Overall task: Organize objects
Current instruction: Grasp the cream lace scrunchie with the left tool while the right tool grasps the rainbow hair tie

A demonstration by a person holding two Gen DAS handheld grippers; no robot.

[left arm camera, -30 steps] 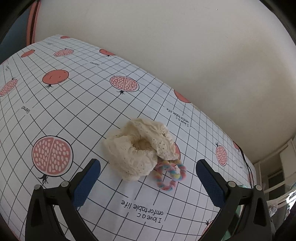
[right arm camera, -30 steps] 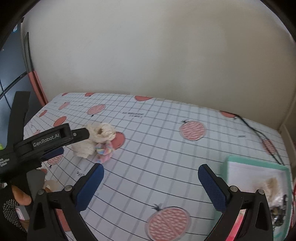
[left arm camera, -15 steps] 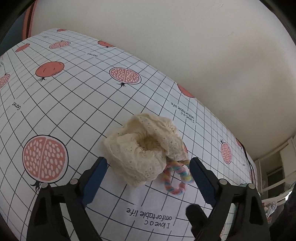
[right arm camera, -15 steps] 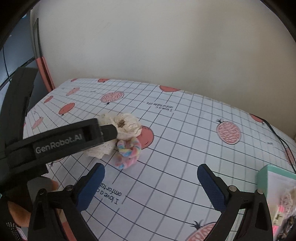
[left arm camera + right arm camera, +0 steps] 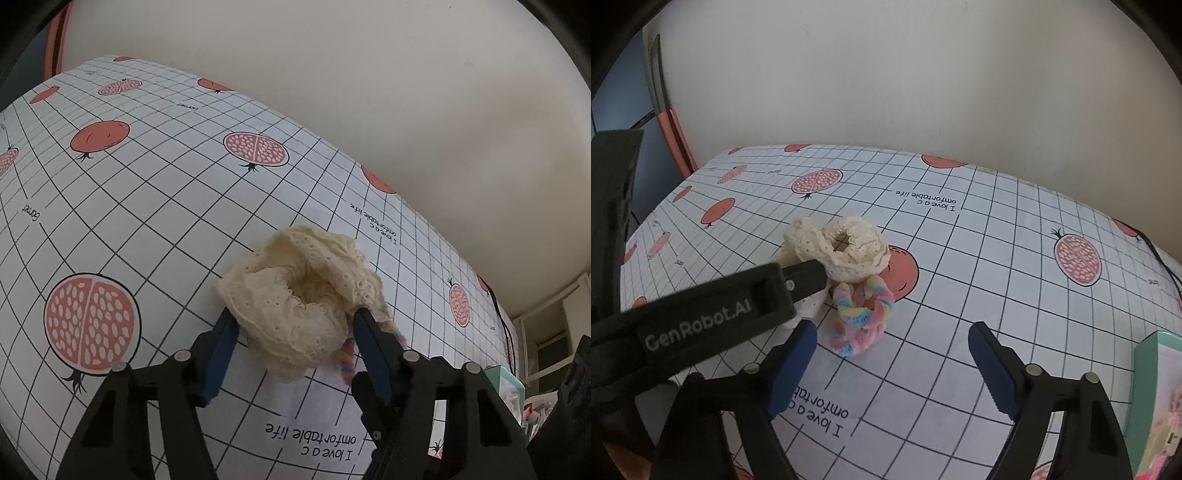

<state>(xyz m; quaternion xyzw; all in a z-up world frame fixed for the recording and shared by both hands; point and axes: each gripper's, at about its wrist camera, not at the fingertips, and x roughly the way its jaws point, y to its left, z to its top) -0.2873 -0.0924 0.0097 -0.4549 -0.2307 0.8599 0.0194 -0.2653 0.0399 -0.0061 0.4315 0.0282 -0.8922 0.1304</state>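
A cream lace scrunchie lies on the pomegranate-print tablecloth, and it also shows in the right wrist view. My left gripper has its blue pads pressed against both sides of the scrunchie. A pastel rainbow scrunchie lies just beside it, partly hidden behind the left gripper's right finger. My right gripper is open and empty, just in front of the rainbow scrunchie. The left gripper's body crosses the right wrist view.
A mint green tray with small hair accessories sits at the table's right edge. A dark cable runs along the far right of the cloth. A plain wall stands behind the table.
My left gripper moved forward and closed its jaws around the cream scrunchie. My right gripper moved left, closer to the two scrunchies, and stayed open.
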